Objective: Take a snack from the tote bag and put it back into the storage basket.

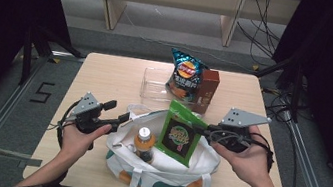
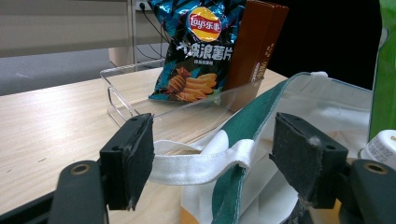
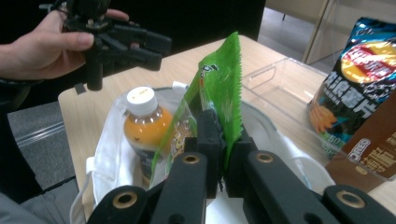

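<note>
So the green snack bag point(image 1: 178, 135) is the thing being handled here. It's sticking up out of the mouth of the tote bag point(image 1: 162, 174), tilted, with its lower end down inside next to the orange drink bottle point(image 1: 143, 142). The right gripper point(image 3: 223, 140) has its jaws pinched together on the crimped side edge of the bag, and you can see the serrated seam poking up right between the pads in the right gripper view.

My guess on handling: it's light, puffy and crinkly, so weight isn't a problem, but the foil is slick and the middle is just air and snacks. Squeeze the belly and you'll crush what's inside or it'll pop out of the jaws. The flat sealed seam is the sensible spot to grab, which is where it's held now. It'll probably flop and swing from that one edge, so slow moves.

The left gripper point(image 2: 212, 154) has its jaws apart, sitting either side of the tote's white rim point(image 2: 201, 163) without pressing on it as far as I can tell. That cloth is soft and will sag.

Behind the tote, on the table point(image 1: 106, 79), there's a clear tray point(image 1: 153, 84) with a blue chip bag point(image 1: 184, 78) and a brown box point(image 1: 207, 91) standing in it.
</note>
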